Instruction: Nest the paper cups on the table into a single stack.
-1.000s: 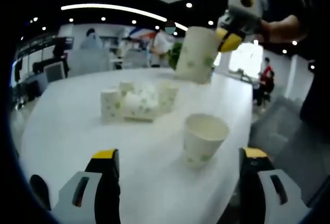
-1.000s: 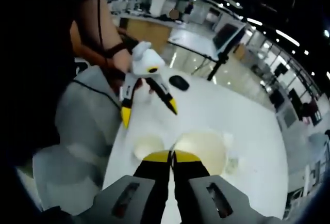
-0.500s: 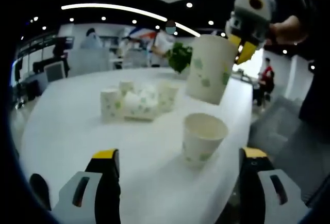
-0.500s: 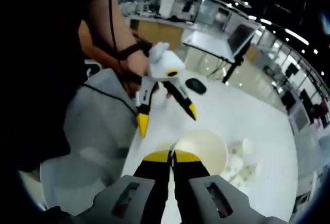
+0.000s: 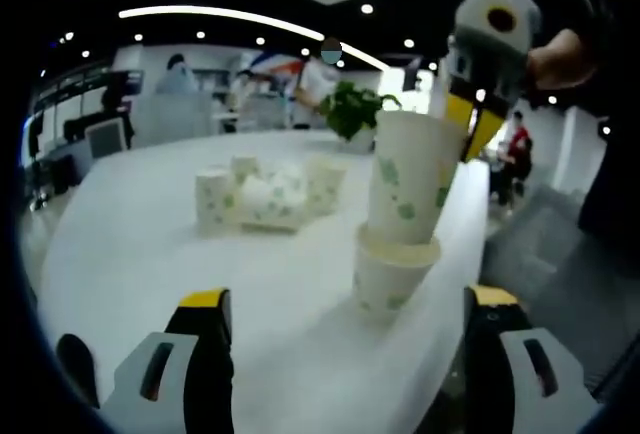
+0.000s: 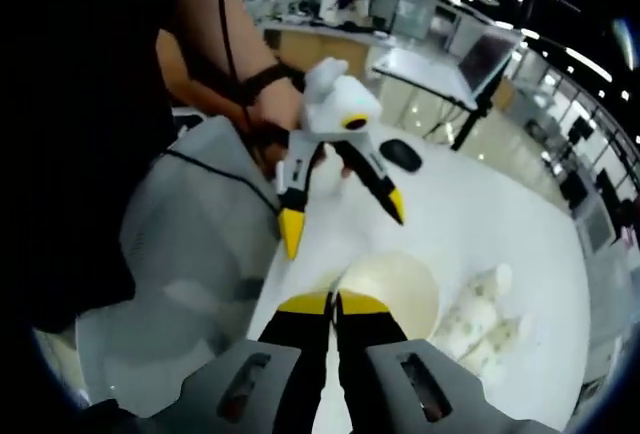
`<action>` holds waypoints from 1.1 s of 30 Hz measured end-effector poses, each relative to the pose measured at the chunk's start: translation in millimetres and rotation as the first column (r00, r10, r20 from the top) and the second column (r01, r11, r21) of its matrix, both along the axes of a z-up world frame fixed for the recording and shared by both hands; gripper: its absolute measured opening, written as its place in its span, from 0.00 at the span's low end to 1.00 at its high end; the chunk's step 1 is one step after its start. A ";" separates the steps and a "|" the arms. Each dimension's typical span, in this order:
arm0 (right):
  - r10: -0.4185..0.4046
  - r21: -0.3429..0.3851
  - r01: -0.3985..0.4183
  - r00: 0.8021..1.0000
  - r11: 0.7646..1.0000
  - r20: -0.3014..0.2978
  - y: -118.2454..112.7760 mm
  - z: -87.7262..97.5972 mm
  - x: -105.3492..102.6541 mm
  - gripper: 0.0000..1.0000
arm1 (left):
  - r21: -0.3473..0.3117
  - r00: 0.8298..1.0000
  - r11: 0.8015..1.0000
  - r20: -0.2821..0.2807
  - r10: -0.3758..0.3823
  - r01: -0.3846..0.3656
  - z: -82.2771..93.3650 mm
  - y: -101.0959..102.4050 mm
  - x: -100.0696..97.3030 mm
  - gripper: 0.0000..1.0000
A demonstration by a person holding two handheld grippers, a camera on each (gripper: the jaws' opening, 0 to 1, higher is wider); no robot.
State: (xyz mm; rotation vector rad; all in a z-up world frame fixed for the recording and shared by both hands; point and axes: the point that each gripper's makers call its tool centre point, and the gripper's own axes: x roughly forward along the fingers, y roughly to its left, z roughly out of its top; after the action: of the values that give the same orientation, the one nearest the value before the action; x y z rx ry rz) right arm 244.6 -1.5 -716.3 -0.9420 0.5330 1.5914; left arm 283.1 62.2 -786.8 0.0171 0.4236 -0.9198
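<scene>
Right gripper (image 5: 470,124): jaws pinched on the rim of a cup (image 5: 410,179), lowering it into the base cup (image 5: 392,272); its bottom sits just inside that rim, tilted a little.
Left gripper (image 5: 345,329): jaws spread wide, holding nothing, low over the table (image 5: 120,254) near the base cup.
Other cups (image 5: 265,197): a loose cluster further back on the table, some apparently lying over, though blur makes that uncertain.
Own view: the right gripper's jaws meet on the cup's rim (image 6: 345,284).
Risk: the tilt could jam the held cup against the rim or tip the unsteadied base cup, which stands near the table edge.
</scene>
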 end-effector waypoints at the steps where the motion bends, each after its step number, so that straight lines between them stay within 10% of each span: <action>1: 0.004 -0.005 -0.004 1.000 1.000 0.001 0.2 -1.7 -0.2 0.00 | -0.001 1.000 1.000 -0.001 0.001 -0.001 -0.1 0.3 0.1 0.95; 33: 0.004 -0.084 -0.009 0.998 0.996 -0.065 7.0 -42.0 1.3 0.00 | -0.008 1.000 1.000 -0.011 0.016 -0.016 -2.8 4.3 -0.7 0.94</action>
State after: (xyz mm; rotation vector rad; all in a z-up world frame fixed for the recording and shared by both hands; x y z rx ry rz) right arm 246.0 5.5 -758.3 -0.9584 0.6477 1.6200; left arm 282.4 66.6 -789.7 0.0009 0.4298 -0.9063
